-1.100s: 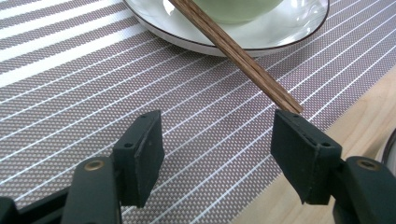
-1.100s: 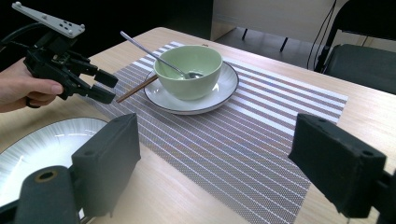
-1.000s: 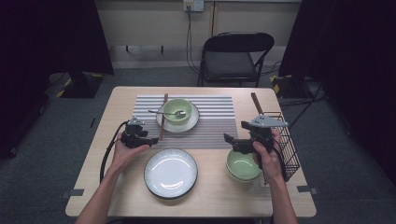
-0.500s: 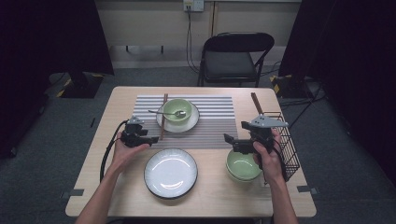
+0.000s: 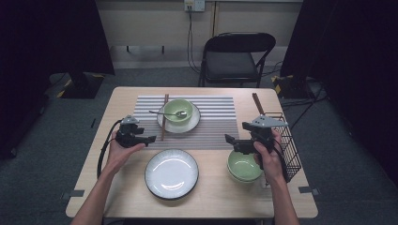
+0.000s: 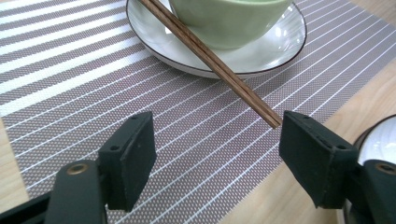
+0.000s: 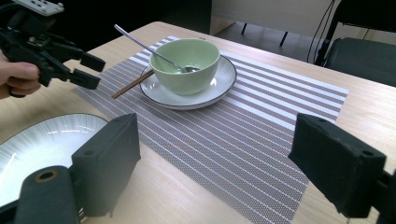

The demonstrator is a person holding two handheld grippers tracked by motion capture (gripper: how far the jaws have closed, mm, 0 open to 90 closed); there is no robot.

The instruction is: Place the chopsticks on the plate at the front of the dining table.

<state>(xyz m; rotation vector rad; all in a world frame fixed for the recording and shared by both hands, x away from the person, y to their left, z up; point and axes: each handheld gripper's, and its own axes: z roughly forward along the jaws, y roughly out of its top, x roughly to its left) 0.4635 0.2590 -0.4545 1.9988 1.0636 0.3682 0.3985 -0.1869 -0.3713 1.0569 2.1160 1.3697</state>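
Chopsticks (image 6: pixel 212 58) lie on the striped placemat (image 6: pixel 70 84), leaning on the white saucer's (image 6: pixel 271 49) rim, tip just ahead of the left gripper (image 6: pixel 215 158). Its jaws have just been opening, wide apart, nothing gripped. Right gripper (image 7: pixel 215 163) gapes empty above the table.

No readable text, label, brand, number or sign appears on anything in these views.
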